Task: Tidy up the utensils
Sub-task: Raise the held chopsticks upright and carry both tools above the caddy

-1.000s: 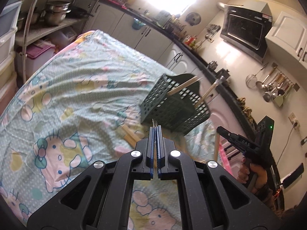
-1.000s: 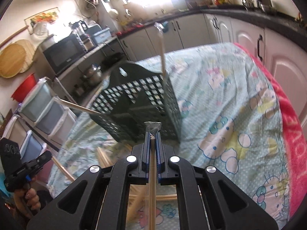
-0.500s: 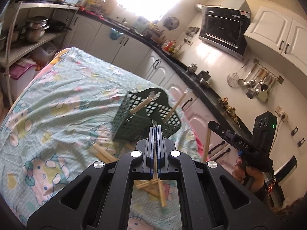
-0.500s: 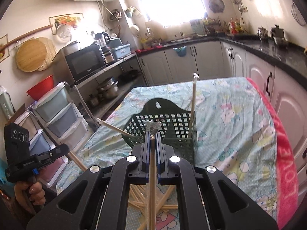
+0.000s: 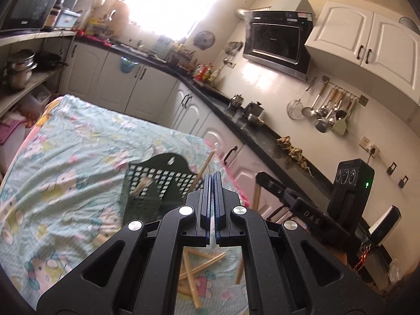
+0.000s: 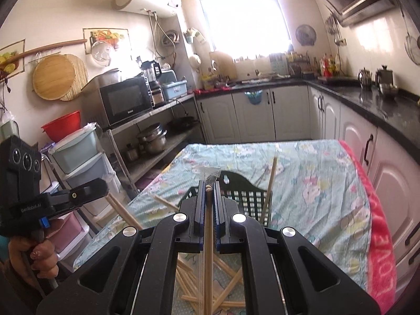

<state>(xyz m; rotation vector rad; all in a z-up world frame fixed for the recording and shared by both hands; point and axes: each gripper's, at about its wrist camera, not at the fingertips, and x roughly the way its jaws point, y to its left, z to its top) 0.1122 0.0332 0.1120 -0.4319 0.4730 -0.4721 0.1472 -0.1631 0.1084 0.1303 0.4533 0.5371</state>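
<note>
The right gripper (image 6: 209, 183), marked "DAS", pinches wrapped chopsticks (image 6: 208, 236). The left gripper (image 5: 212, 177), labelled "SenRobot.AI", grips a chopstick (image 6: 123, 211). The red towel (image 6: 382, 249) reads "LOVE".

Microwave (image 6: 123, 102) on shelf, red bowl (image 6: 61, 125) (left), kettle (image 6: 366, 77).

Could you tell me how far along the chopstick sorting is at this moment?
Done: two chopsticks already stand in the green basket. In hand: the right gripper is shut on a wrapped pair, and the left gripper holds another chopstick. Left: a loose pile lies on the tablecloth.
</note>
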